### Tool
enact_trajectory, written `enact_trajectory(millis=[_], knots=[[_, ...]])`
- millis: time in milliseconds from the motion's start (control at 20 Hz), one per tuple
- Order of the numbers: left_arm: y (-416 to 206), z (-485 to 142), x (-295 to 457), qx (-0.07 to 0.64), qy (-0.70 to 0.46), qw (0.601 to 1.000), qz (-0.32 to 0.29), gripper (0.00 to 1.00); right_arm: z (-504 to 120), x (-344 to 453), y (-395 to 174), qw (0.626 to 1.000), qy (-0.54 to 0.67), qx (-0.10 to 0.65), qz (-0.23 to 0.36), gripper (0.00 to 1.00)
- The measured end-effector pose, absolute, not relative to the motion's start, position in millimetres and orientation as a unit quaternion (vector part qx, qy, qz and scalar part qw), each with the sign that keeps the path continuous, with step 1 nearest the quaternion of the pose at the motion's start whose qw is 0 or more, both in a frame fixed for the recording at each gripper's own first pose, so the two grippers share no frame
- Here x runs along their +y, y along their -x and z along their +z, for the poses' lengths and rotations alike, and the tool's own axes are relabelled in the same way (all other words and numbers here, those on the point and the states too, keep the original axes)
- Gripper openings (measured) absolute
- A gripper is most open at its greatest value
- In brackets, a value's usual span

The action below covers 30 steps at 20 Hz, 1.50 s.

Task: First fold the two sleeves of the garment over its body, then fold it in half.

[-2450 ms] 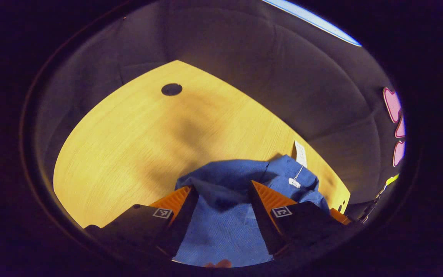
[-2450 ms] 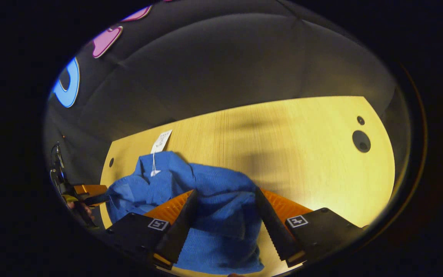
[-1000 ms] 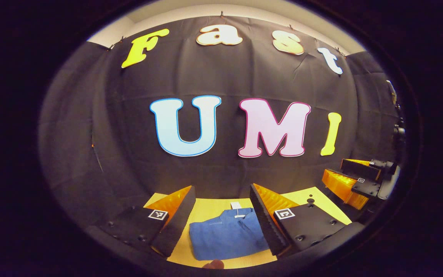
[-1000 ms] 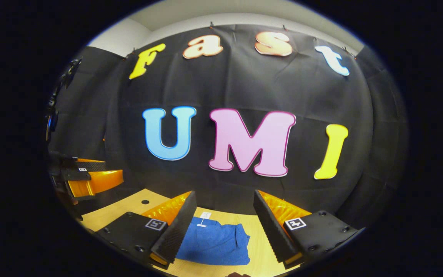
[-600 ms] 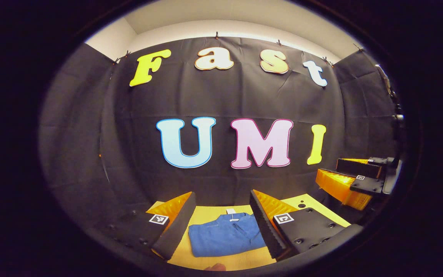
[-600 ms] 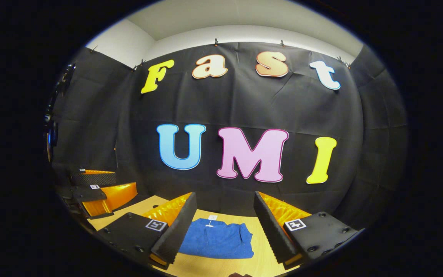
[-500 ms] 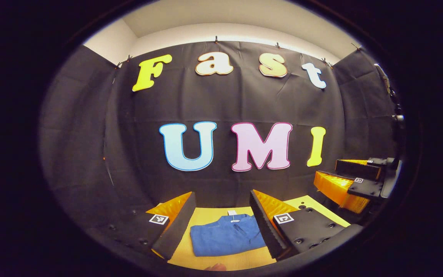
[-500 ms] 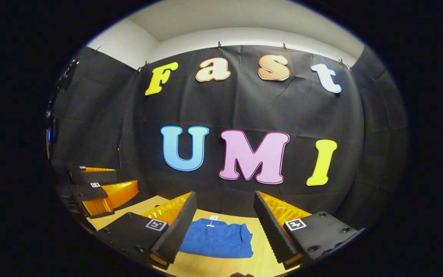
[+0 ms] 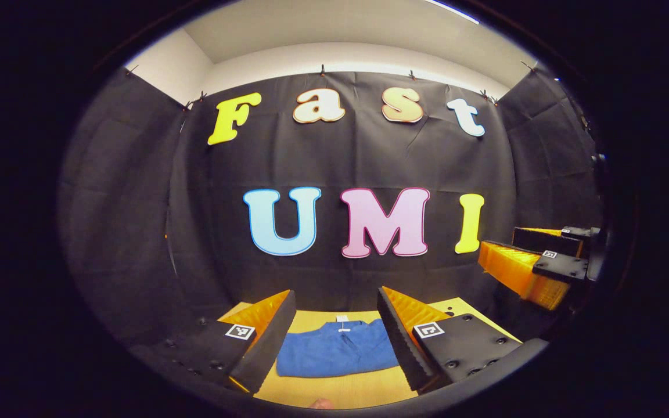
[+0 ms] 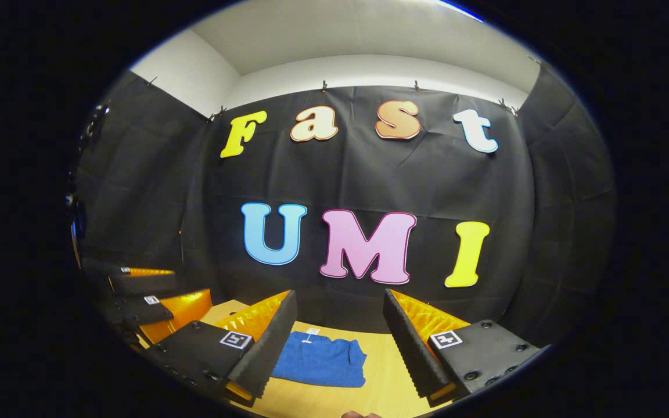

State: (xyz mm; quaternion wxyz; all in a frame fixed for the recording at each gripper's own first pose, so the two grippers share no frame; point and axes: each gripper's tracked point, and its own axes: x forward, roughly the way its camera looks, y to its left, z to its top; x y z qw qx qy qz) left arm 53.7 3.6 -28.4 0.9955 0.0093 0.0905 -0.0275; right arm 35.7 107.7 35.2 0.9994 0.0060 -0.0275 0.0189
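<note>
Blue garment (image 9: 337,355), folded into a compact rectangle, flat on the wooden table (image 9: 334,392); seen again in the right gripper view (image 10: 320,363), with bare table (image 10: 381,383) to its right. Small white tag (image 9: 342,319) at the garment's far edge, toward the black cloth wall (image 9: 340,157); same tag (image 10: 311,332) at the far-left corner in the right gripper view. Collar detail too small to tell.

Left gripper (image 9: 334,339): 2 fingers spread wide, nothing between them, raised above the table and well apart from the garment, which appears in the gap between them. Left finger (image 9: 265,342) and right finger (image 9: 398,342) each free of cloth.

Right gripper (image 10: 337,342): likewise spread wide and empty, held above the table, garment framed toward its left finger (image 10: 265,348).

Right gripper also at the right edge of the left gripper view (image 9: 535,264), in mid-air, fingers apart. Left gripper likewise at the left edge of the right gripper view (image 10: 148,299), in mid-air; apparently parted, though dim at that edge.

Fingertip of a hand (image 9: 318,402) at the bottom rim, partly cut off.
</note>
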Motion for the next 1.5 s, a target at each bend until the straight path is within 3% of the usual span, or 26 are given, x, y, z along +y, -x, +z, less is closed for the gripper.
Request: enact_trajectory(millis=[200, 250, 300, 350, 850, 900, 950, 1500], knots=[[-45.9, -20.3, 9.4, 0.080, -0.014, 0.997, -0.009, 0.80, 33.0, 116.0, -33.0, 0.999, 0.002, -0.035, 0.036, 0.87], [-45.9, -17.0, 6.2, 0.077, -0.018, 0.997, -0.014, 0.81, 34.7, 118.1, -33.2, 0.998, 0.002, -0.040, 0.040, 0.95], [-44.2, -16.7, 7.4, 0.076, -0.021, 0.997, -0.017, 0.82, 35.6, 120.2, -32.7, 0.998, 0.001, -0.043, 0.041, 0.95], [-42.4, -16.8, 9.8, 0.077, -0.022, 0.997, -0.016, 0.81, 34.9, 122.6, -33.4, 0.998, -0.002, -0.043, 0.043, 0.87], [-34.4, -11.9, 22.6, 0.077, 0.001, 0.997, -0.004, 0.81, 39.3, 136.5, -37.0, 0.998, -0.002, -0.040, 0.040, 0.88], [-35.5, -11.1, 21.4, 0.075, 0.002, 0.997, -0.007, 0.81, 39.4, 136.2, -37.3, 0.998, -0.002, -0.040, 0.039, 0.95], [-36.1, -10.7, 20.5, 0.074, 0.004, 0.997, -0.010, 0.81, 39.5, 135.9, -38.2, 0.998, -0.002, -0.039, 0.038, 0.87], [-51.9, 1.0, 29.0, 0.057, 0.011, 0.998, -0.010, 0.81, 41.5, 147.9, -51.8, 0.998, 0.007, -0.043, 0.042, 0.87]])
